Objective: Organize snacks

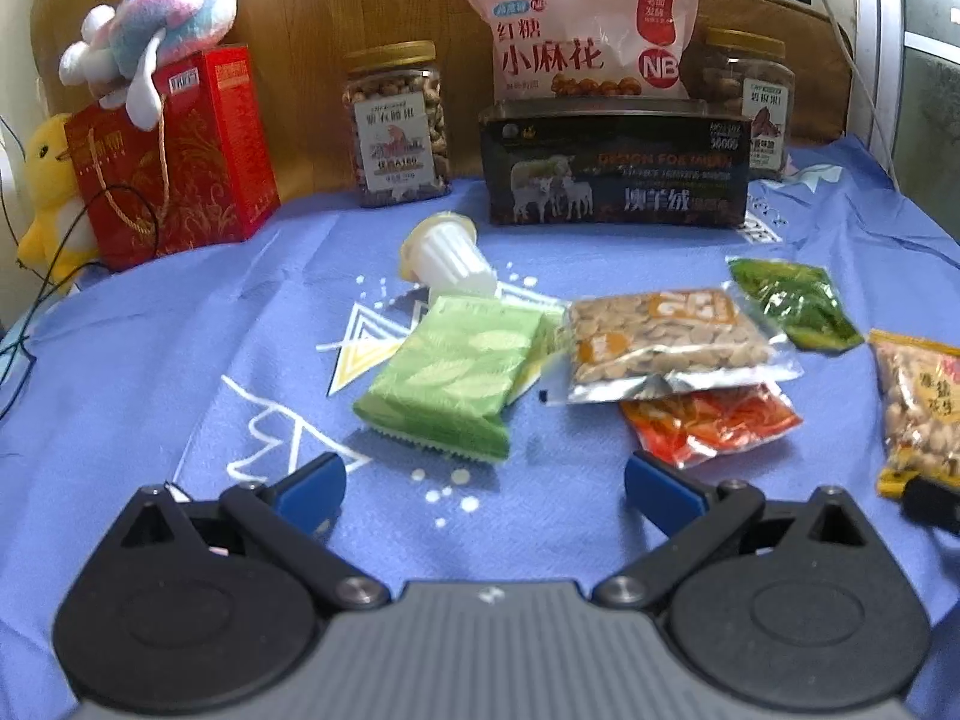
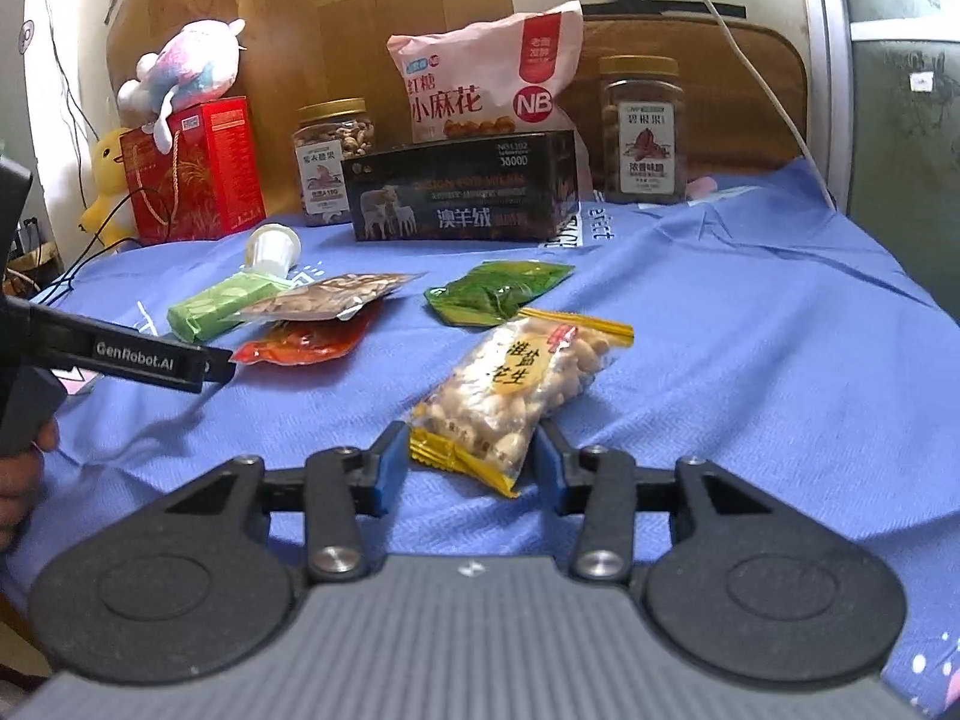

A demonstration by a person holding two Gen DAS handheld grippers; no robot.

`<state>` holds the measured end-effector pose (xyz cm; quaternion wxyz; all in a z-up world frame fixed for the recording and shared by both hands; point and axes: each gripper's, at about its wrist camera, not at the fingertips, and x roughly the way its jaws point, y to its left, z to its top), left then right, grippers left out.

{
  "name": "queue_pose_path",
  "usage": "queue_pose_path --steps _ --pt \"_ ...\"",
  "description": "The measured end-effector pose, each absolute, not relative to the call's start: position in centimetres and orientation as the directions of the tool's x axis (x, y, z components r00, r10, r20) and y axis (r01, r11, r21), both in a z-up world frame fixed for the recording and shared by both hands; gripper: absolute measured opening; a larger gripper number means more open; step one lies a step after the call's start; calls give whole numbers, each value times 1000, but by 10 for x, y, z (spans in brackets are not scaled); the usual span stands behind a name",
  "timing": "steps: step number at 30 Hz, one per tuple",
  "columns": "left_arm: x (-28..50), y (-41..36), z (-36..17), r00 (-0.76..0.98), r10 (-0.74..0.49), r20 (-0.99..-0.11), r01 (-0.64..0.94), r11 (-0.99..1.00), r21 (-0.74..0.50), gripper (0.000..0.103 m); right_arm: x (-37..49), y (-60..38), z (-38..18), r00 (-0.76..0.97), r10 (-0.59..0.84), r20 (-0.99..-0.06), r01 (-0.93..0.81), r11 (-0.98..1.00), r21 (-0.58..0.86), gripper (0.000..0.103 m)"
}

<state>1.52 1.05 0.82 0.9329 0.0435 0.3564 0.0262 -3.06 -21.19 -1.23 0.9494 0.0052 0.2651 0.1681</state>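
Gripping one end of a yellow-edged peanut packet (image 2: pixel 522 384), the right tongs (image 2: pixel 471 465) sit low in the middle of the right wrist view, their blue pads pressed against the packet's sides. The left tongs (image 1: pixel 483 486) stand released at the bottom of the left wrist view, nothing between them, hovering over the blue cloth (image 1: pixel 180 360) that covers the counter.

Loose snacks lie scattered mid-frame: a light green packet (image 1: pixel 453 381), a clear bag of seeds (image 1: pixel 666 345) lying on top of a red packet (image 1: pixel 714 420), a dark green packet (image 1: pixel 792 303) to the right, and a white jelly cup (image 1: pixel 447 258) tipped on its side just behind the light green packet.

Along the top stand two nut jars (image 1: pixel 399 126), a black box (image 1: pixel 615 174) with a pink snack bag (image 1: pixel 585 36) on it, and a red gift bag (image 1: pixel 180 156) at upper left.

Sorting looks barely begun: only the peanut packet is in hand, and the rest of the loose packets appear ungrouped.
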Motion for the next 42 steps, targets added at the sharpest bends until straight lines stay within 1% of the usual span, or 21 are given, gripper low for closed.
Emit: queue_pose_path --steps 4,8,23,25,27,28,29,32,34,35,37,39,41,42 --pt "15 -5 22 768 89 -634 -7 991 131 103 -31 -217 -13 804 339 -489 -325 939 117 48" --pt "18 -27 30 781 97 -617 15 985 174 103 -32 -218 -14 801 353 -484 -352 931 96 47" --pt "45 -87 28 772 108 -626 79 961 263 102 -47 -231 -17 825 363 -433 -428 902 -59 47" --pt "46 -91 27 771 110 -627 83 959 271 102 -48 -232 -17 843 341 -416 -416 904 -103 48" --pt "48 -94 26 770 111 -628 88 957 277 102 -49 -235 -17 887 270 -375 -354 919 -175 53" --pt "49 -95 25 770 110 -629 91 956 278 102 -48 -238 -16 906 234 -353 -319 926 -204 57" --pt "50 -96 25 769 104 -631 96 957 275 102 -48 -242 -15 920 205 -334 -287 933 -218 58" --pt "53 -96 31 773 41 -633 132 966 224 102 -44 -261 -11 945 128 -300 -190 963 -191 58" --pt "55 -98 38 779 -27 -626 177 968 180 102 -40 -275 -9 949 76 -304 -126 981 -148 58" --pt "57 -100 42 780 -69 -622 212 964 159 102 -40 -281 -8 946 78 -315 -119 986 -113 58" --pt "59 -104 48 766 -166 -621 296 949 112 102 -43 -292 -4 933 146 -330 -160 987 -13 58" --pt "65 -107 52 716 -281 -639 390 920 33 96 -47 -294 -4 910 227 -347 -218 974 65 58" --pt "69 -109 50 646 -365 -670 445 894 -57 87 -50 -285 -9 887 271 -373 -262 962 75 58" --pt "69 -110 47 611 -403 -681 470 877 -98 85 -49 -280 -13 880 275 -386 -273 960 62 58"
